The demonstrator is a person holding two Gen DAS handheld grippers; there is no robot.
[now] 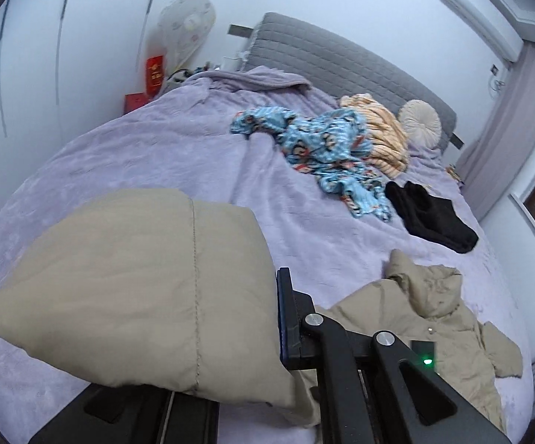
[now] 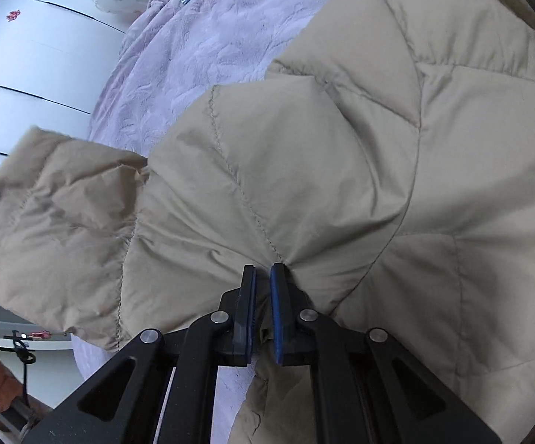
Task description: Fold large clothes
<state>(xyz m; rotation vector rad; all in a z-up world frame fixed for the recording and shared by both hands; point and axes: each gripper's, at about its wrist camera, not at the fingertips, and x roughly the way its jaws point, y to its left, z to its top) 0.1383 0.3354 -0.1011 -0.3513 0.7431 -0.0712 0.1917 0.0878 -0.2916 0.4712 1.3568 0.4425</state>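
Jacket, big beige puffy quilted one, is sprawled over the lavender bedspread and both claws have a piece of it. Right claw is pinched nearly closed on a bunched fold of the fabric near its edge, blue pads squeezing cloth between them, and the quilted panels fill most of that view. Left claw is clamped too, holding a puffy section of the jacket that's lifted off the bed and hides its other finger, so only one black finger shows there. The rest of the jacket, hood end included, lies crumpled on the bed to the right in the left wrist view.

Further up the bed there's a blue patterned garment in a heap, an orange striped one touching it, and a black garment just beside those. Round cream cushion sits against the grey headboard. White fan stands by the wall.
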